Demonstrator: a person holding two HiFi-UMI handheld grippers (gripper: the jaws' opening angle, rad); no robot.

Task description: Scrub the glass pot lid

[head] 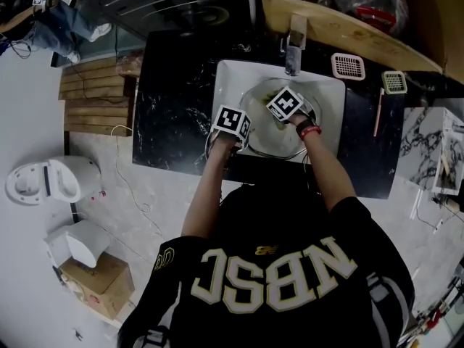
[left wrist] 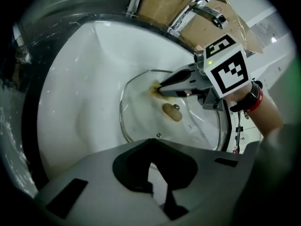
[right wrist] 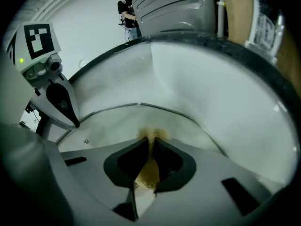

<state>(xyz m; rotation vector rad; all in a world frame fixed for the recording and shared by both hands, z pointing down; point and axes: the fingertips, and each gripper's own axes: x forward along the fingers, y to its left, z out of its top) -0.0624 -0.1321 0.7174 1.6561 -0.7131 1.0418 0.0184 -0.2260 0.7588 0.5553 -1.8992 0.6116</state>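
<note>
Lid (head: 270,140) flat in mid sink (head: 330,96), left gripper (left wrist: 151,145) pinched on its near rim, contact half hidden by gripper body, right gripper (right wrist: 149,138) clamping sponge (right wrist: 147,173) against glass, brown blob (left wrist: 171,112) at centre unclear

White sink basin (head: 330,96); black countertop (head: 174,114) with white marbling. Clear glass pot lid (left wrist: 141,126), silver rim, yellow-brown smears. Mustard-brown sponge (right wrist: 149,173); grey right gripper (left wrist: 160,89), cube patterned in black-and-white squares.
</note>
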